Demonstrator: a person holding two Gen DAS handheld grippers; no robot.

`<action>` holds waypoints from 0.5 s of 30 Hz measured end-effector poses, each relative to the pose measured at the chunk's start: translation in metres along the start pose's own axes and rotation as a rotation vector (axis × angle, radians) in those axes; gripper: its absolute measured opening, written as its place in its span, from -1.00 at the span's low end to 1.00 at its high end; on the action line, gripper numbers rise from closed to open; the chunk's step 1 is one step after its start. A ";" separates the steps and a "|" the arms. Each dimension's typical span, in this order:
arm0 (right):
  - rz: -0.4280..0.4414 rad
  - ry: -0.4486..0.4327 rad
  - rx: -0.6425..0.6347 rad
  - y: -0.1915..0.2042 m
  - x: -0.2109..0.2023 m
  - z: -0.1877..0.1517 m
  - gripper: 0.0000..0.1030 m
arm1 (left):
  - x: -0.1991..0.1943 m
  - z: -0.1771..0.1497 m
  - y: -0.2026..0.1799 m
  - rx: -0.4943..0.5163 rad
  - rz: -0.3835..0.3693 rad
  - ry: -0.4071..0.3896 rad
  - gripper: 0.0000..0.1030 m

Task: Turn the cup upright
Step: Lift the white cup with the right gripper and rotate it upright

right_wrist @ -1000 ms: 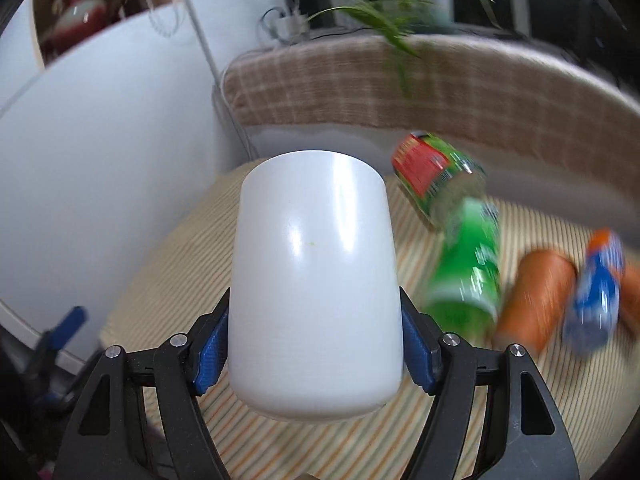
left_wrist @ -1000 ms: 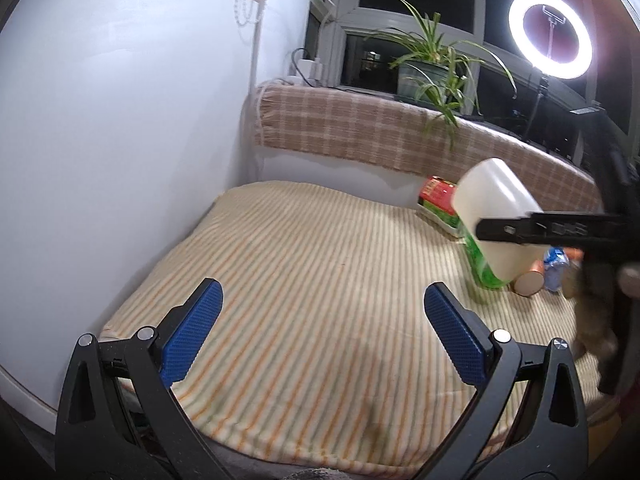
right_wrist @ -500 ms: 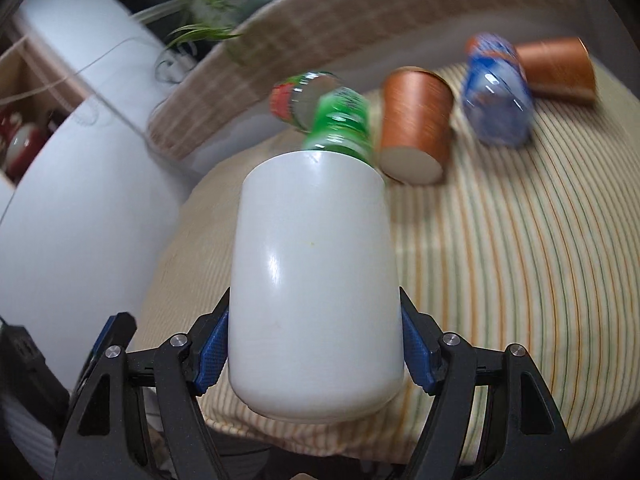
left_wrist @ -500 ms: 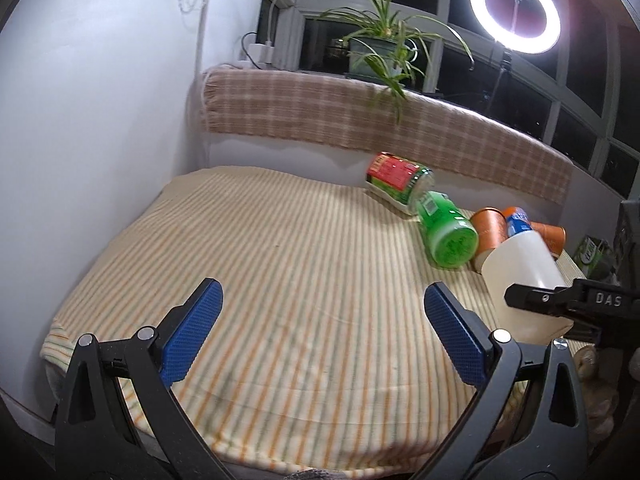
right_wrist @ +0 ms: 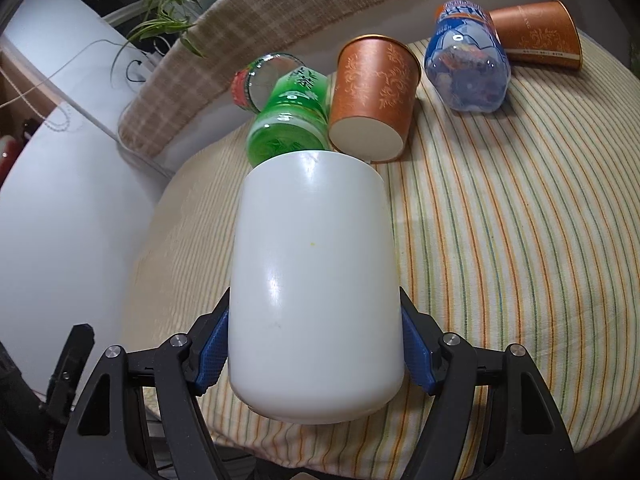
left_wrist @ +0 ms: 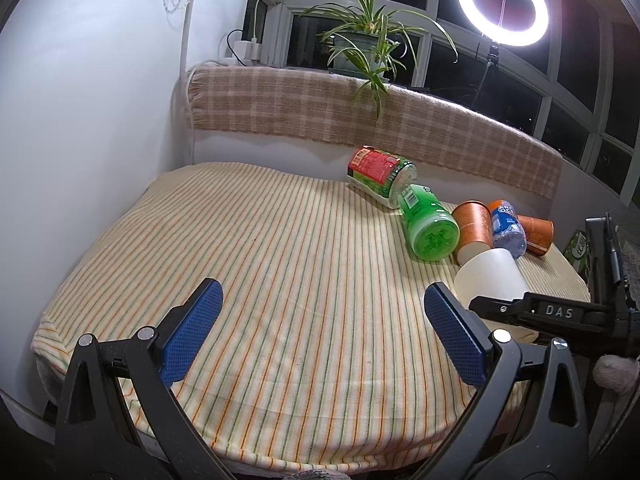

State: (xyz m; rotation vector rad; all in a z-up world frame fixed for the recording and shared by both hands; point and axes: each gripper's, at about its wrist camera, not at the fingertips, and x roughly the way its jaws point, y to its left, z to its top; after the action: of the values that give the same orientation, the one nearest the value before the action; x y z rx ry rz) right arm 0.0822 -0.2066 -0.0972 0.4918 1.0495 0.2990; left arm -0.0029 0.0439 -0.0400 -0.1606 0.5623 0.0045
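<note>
The white cup (right_wrist: 314, 292) has come down from high over the striped cloth (left_wrist: 280, 280) a second ago to low above the cloth's near right edge, where it now sits tilted in the right gripper (right_wrist: 314, 354). Over that second its far end has swung from pointing at the back wall to slanting toward the lying bottles and cups. I judge this the turning part of the flip, with the set-down not yet made.

Its long axis runs away from the right wrist camera and, in the left view, leans up and left from the clamp. Which end is the mouth I cannot tell with certainty; the near end looks like a rounded closed base.

The right gripper's blue pads (right_wrist: 212, 354) pinch the cup's lower body from both sides. Just beyond the cup's far end lie a green bottle (right_wrist: 290, 120) and an orange paper cup (right_wrist: 372, 100), then a blue-labelled bottle (right_wrist: 466, 64) and a second orange cup (right_wrist: 536, 36).

The left gripper (left_wrist: 320, 332) hangs spread wide over the cloth's front, holding nothing.
</note>
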 end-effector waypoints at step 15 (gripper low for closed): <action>-0.030 0.002 -0.023 0.002 0.001 0.003 0.43 | -0.002 0.001 -0.005 0.005 -0.015 -0.001 0.99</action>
State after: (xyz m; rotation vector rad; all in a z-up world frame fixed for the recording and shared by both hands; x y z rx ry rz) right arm 0.0853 -0.2053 -0.0953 0.4545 1.0535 0.2844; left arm -0.0032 0.0397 -0.0374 -0.1602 0.5603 -0.0111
